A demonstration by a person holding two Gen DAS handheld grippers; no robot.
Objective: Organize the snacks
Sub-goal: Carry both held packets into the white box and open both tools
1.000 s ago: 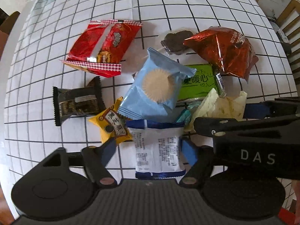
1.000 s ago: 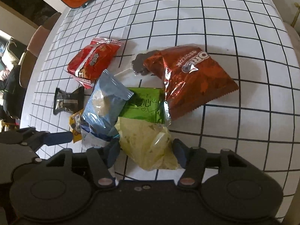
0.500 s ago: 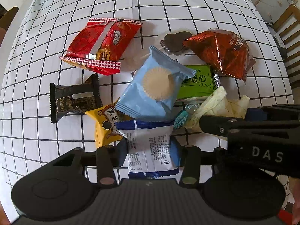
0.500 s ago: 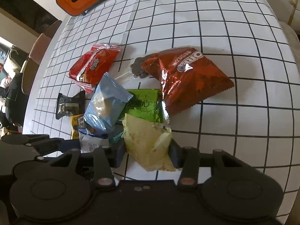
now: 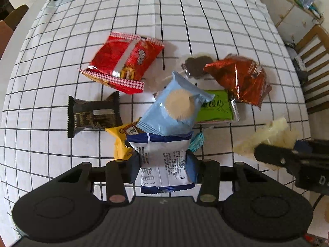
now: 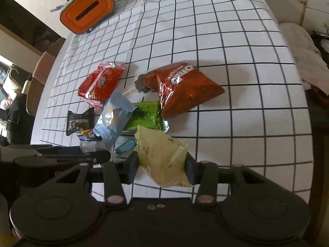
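Observation:
My left gripper [image 5: 163, 167] is shut on a white and blue snack packet [image 5: 164, 162] at the near edge of a snack pile. My right gripper [image 6: 162, 167] is shut on a pale yellow snack bag [image 6: 162, 158], lifted off the pile; the bag also shows at the right of the left wrist view [image 5: 267, 135]. The pile holds a light blue packet [image 5: 176, 109], a green packet [image 5: 216, 107], a yellow packet [image 5: 121, 138], a black packet [image 5: 92, 115], a red bag [image 5: 123, 63], an orange-red Oreo bag [image 6: 183, 88] and a small teal candy [image 6: 125, 147].
The snacks lie on a table with a white checked cloth [image 6: 236, 41]. An orange box [image 6: 88, 14] stands at the far left corner. A dark cookie packet [image 5: 197, 65] lies beside the Oreo bag. Wooden chairs [image 5: 312, 61] stand at the right edge.
Both grippers closed on their packets. The right gripper has lifted the yellow bag away to the right of the pile; the left has raised the white and blue packet.

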